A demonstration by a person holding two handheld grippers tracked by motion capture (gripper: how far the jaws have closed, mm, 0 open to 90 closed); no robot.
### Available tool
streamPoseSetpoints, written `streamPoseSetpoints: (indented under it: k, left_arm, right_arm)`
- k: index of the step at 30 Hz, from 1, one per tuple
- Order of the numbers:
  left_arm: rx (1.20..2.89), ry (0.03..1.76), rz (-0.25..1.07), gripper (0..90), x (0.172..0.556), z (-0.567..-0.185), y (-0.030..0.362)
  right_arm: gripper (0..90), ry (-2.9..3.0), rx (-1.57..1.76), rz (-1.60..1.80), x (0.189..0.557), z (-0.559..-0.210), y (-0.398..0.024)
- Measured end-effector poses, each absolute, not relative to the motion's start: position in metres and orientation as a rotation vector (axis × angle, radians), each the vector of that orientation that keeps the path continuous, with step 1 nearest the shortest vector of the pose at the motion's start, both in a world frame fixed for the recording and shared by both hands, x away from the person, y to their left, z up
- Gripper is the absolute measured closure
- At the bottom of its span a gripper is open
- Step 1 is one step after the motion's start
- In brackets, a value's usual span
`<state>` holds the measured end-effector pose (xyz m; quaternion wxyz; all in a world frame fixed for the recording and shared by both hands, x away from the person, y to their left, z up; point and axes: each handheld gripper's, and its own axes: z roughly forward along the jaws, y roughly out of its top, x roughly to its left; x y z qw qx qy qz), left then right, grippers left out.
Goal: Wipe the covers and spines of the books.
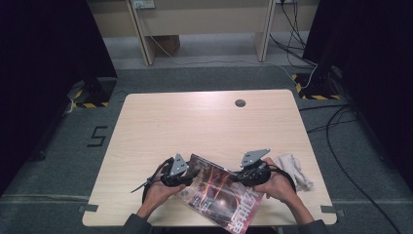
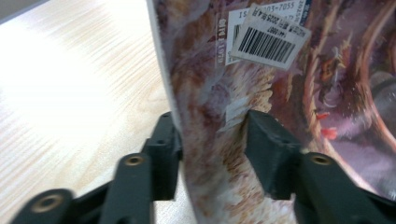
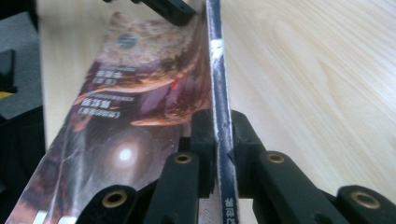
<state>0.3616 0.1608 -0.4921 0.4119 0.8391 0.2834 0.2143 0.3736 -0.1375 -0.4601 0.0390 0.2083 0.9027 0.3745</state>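
Observation:
A glossy magazine (image 1: 219, 195) with a dark reddish cover lies tilted between both hands near the table's front edge. My right gripper (image 1: 234, 176) is shut on its spine edge; in the right gripper view the two jaws (image 3: 217, 126) pinch the thin edge of the magazine (image 3: 140, 102) tightly. My left gripper (image 1: 195, 173) is at the opposite corner. In the left gripper view its jaws (image 2: 212, 135) stand apart, one on each side of the magazine (image 2: 280, 93), near a barcode sticker (image 2: 268, 42). The left gripper's jaw tip (image 3: 173, 9) shows at the far end.
A crumpled white cloth (image 1: 294, 168) lies on the wooden table (image 1: 195, 122) just right of my right hand. A round cable hole (image 1: 240, 103) sits near the far edge. Cables and dark stands surround the table on the floor.

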Motion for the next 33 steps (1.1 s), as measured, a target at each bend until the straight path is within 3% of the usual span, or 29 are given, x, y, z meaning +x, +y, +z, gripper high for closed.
streamPoseSetpoints:
  k: [7, 16, 33]
  left_arm:
    - [2.095, 0.699, 0.576, 69.9, 0.355, -0.490, 0.163]
    - [2.110, 0.658, 0.617, 76.2, 0.347, -0.488, 0.163]
    - [2.102, 0.668, 0.680, 78.8, 0.333, -0.485, 0.175]
  right_arm:
    - [76.0, 2.730, 0.633, 1.116, 0.386, -0.460, -0.140]
    - [65.9, 2.710, 0.655, 1.059, 0.399, -0.461, -0.140]
    - [50.7, 2.515, 0.906, 1.136, 0.396, -0.440, -0.187]
